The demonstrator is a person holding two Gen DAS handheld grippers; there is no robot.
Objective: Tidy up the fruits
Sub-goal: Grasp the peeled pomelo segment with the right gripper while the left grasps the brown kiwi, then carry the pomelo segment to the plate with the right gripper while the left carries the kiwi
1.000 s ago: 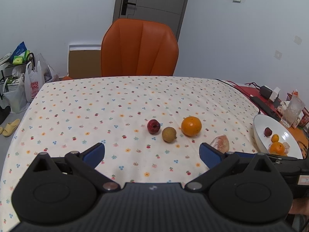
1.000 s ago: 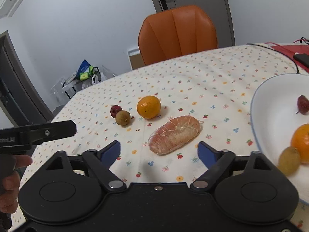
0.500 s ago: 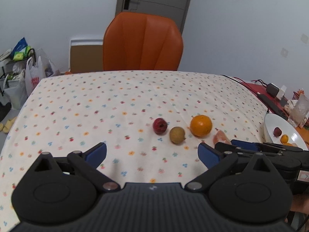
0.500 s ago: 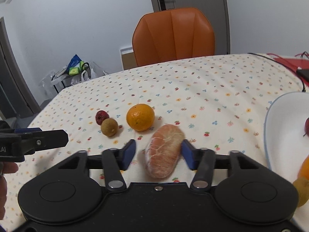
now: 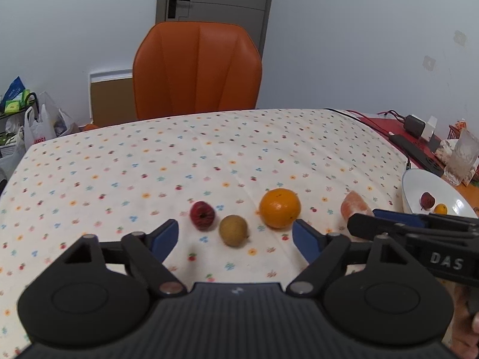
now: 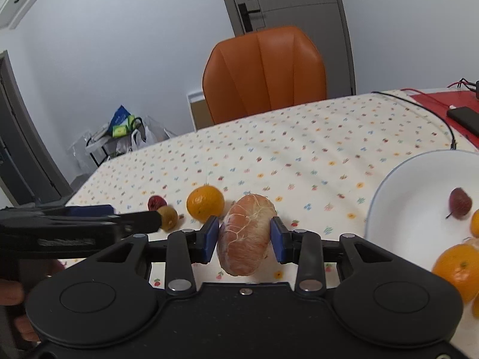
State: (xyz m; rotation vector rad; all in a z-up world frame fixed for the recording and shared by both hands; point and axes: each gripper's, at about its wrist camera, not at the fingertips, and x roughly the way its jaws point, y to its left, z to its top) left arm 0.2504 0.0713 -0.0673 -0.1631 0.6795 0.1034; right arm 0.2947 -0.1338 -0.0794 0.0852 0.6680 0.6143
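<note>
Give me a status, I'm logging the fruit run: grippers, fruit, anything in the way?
Right gripper shut on peeled pomelo segment. Left gripper open, empty, brown fruit ahead. White plate right of segment, path unobstructed.

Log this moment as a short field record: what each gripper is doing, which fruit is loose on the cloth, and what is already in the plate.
right gripper: jaws shut on the peeled pomelo segment
left gripper: jaws open, holding nothing, pointed at the longan
loose on tablecloth: red fruit, longan, orange, in a row
white plate: at the right, holds a small red fruit and oranges
background: orange chair behind the table
</note>
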